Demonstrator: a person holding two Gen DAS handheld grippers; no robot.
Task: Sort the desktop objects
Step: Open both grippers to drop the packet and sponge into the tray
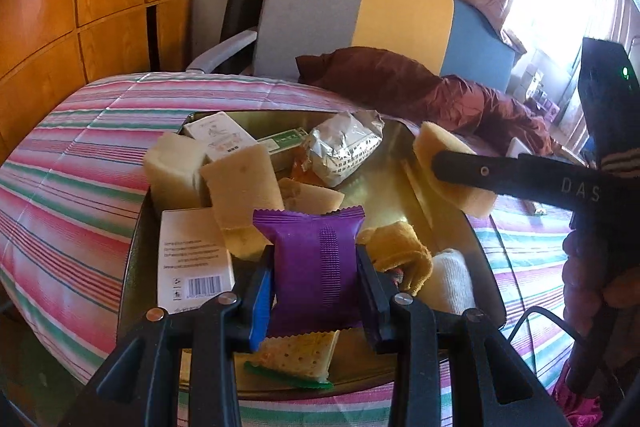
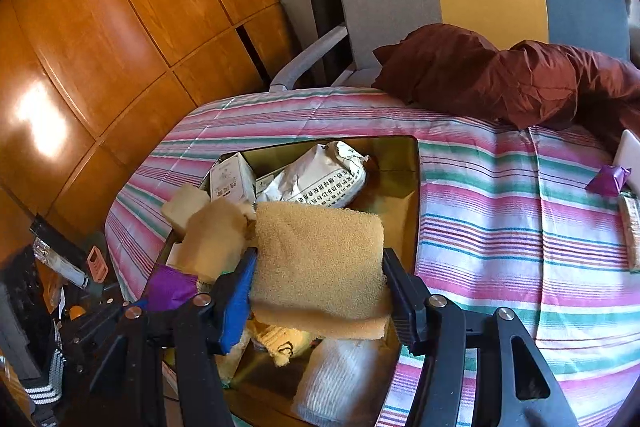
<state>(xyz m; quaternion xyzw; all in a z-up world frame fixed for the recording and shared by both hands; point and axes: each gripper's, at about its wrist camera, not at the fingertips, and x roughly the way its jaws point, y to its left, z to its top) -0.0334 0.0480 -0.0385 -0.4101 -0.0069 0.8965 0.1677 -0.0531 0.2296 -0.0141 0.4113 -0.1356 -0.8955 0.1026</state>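
Nearest the left wrist lens: left gripper (image 1: 316, 291), jaws closed on a purple snack packet (image 1: 314, 267), held upright above the near end of the gold metal tray (image 1: 440, 187). Under it, at 6 o'clock, one cracker pack (image 1: 298, 355) with green edging lies on the tray floor.

Right gripper (image 2: 318, 291) is clamped on a tan sponge (image 2: 320, 259), jaws pressing both sides, over the tray's right rim at 3 o'clock in the left view.

Tray contents, counted: three more pale sponges (image 1: 240, 187) stacked at 10 to 11 o'clock, two over the left rim; one white box with barcode (image 1: 192, 259) at 8 o'clock; one small white carton (image 1: 220, 135) and one green-edged box (image 1: 284, 141) at 12; one silver foil pouch (image 1: 344, 151) at 1; one yellow cloth (image 1: 400, 251) and one white towel (image 1: 448, 279) at 4.

Tray sits on a striped tablecloth (image 1: 80, 187). One second purple packet (image 2: 608, 179) lies on the cloth at 3 o'clock, well apart from the tray.
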